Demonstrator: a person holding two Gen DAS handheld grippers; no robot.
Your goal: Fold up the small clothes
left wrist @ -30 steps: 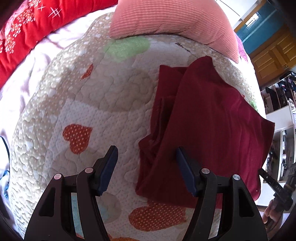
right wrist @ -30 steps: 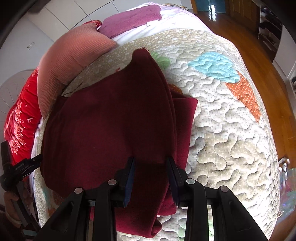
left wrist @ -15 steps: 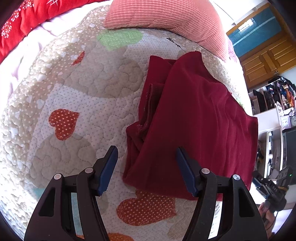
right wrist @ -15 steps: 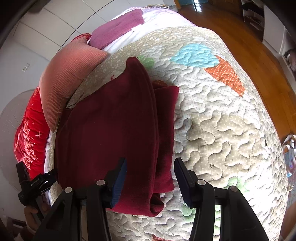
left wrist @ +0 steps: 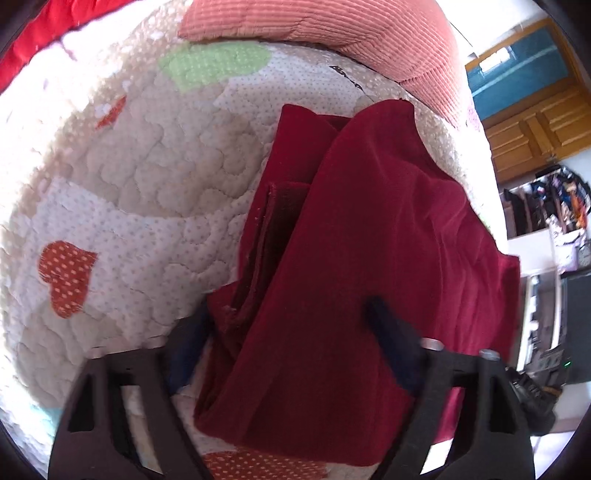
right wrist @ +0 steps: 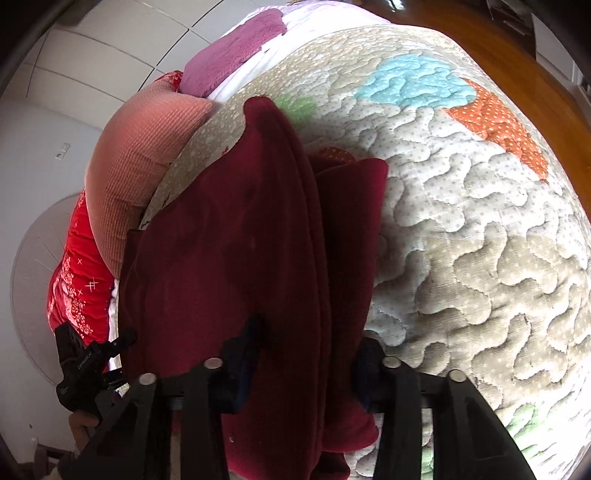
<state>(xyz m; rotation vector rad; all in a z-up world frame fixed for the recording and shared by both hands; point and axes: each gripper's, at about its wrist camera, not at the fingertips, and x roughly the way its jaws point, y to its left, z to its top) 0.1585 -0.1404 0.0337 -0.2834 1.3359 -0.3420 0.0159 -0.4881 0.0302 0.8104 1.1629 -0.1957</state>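
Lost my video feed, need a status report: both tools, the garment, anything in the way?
Both tools closing over the dark red garment, left tool, right tool. Garment partly folded on the quilt. Nothing blocking.

The folded dark red velvety garment [left wrist: 369, 251] lies on the heart-patterned quilted bed cover [left wrist: 147, 177], with the ribbed salmon-pink pillow [left wrist: 332, 33] behind the garment, the left gripper [left wrist: 288, 325] straddling the garment's near left edge and the right gripper [right wrist: 310, 354] straddling its near right edge.
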